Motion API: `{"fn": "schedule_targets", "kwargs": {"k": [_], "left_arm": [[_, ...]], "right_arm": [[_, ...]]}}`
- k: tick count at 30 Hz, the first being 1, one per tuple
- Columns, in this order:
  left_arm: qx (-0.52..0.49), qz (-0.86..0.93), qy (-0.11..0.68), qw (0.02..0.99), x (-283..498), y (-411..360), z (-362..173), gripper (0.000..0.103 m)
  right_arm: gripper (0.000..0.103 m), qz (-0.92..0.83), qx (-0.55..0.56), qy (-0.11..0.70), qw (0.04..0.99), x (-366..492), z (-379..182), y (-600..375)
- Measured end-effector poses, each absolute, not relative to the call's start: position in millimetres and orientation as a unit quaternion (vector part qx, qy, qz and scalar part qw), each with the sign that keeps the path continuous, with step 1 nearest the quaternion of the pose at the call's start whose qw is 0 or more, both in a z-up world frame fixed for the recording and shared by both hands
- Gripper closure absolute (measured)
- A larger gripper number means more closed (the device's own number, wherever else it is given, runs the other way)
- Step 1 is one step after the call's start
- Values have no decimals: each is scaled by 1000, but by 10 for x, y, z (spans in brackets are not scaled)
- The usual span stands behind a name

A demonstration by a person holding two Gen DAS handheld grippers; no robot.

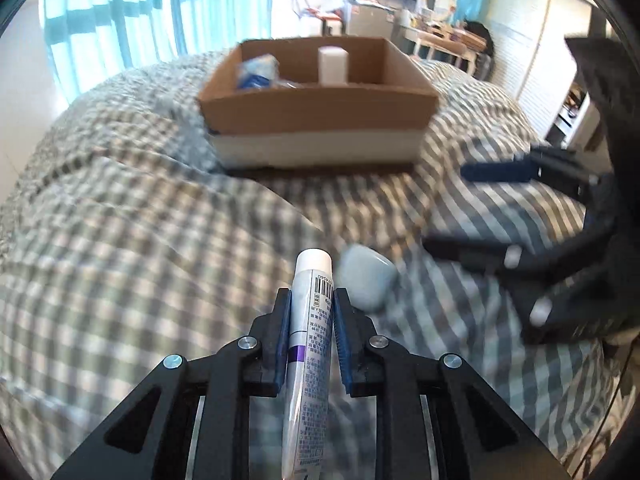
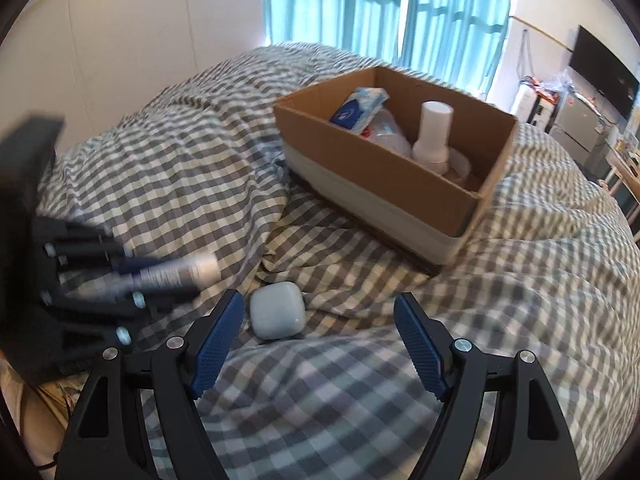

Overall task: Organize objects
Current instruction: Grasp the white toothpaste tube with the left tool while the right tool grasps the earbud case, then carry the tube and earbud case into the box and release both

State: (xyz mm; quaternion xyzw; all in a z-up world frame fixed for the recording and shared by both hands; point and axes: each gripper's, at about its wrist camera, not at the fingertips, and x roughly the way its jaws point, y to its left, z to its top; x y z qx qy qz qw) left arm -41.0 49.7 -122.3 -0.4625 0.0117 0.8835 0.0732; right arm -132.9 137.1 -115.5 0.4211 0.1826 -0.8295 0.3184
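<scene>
My left gripper (image 1: pixel 311 300) is shut on a white tube with a purple band (image 1: pixel 310 332), its cap pointing forward above the checked bedspread. A small pale-blue case (image 1: pixel 367 278) lies on the bed just right of the tube's tip; it also shows in the right wrist view (image 2: pixel 277 315). My right gripper (image 2: pixel 318 312) is open and empty, its left finger close beside the case. The left gripper with the tube shows blurred at the left of the right wrist view (image 2: pixel 160 276). A cardboard box (image 1: pixel 320 114) sits farther back on the bed, also in the right wrist view (image 2: pixel 384 184).
The box holds a white bottle (image 2: pixel 434 132), a blue-and-white packet (image 2: pixel 358 108) and clear plastic items. The checked quilt (image 2: pixel 180 168) is rumpled with folds. My right gripper shows at the right of the left wrist view (image 1: pixel 520 208). Curtained windows, a wardrobe and a desk stand behind.
</scene>
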Motion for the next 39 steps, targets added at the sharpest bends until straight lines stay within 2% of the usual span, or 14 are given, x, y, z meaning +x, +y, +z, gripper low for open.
{"fn": "schedule_targets", "kwargs": {"k": [8, 14, 15, 17, 20, 22, 23, 30, 39], "left_arm": [[-468, 882, -7, 49, -616, 168, -1287, 83], [-476, 878, -15, 52, -674, 125, -1372, 83], [-477, 877, -17, 52, -674, 109, -1380, 83], [-478, 876, -23, 53, -671, 76, -1400, 83], [-478, 876, -26, 54, -665, 62, -1425, 83], [-479, 876, -26, 54, -659, 55, -1438, 83], [-479, 876, -26, 54, -648, 59, -1439, 83], [-472, 880, -18, 51, -581, 70, -1423, 83], [-450, 892, -1, 48, -465, 90, -1284, 83]], "right_arm": [[26, -769, 481, 272, 321, -1445, -1664, 850], [26, -750, 510, 284, 311, -1552, -1866, 734], [27, -747, 516, 287, 306, -1570, -1903, 725], [36, -740, 524, 295, 301, -1587, -1966, 707], [40, -732, 529, 309, 296, -1581, -2023, 692], [51, -732, 528, 311, 298, -1568, -2021, 712], [52, -733, 527, 311, 298, -1561, -2011, 724], [53, -755, 501, 305, 292, -1403, -1795, 824], [53, -806, 465, 234, 282, -1134, -1301, 1096]]}}
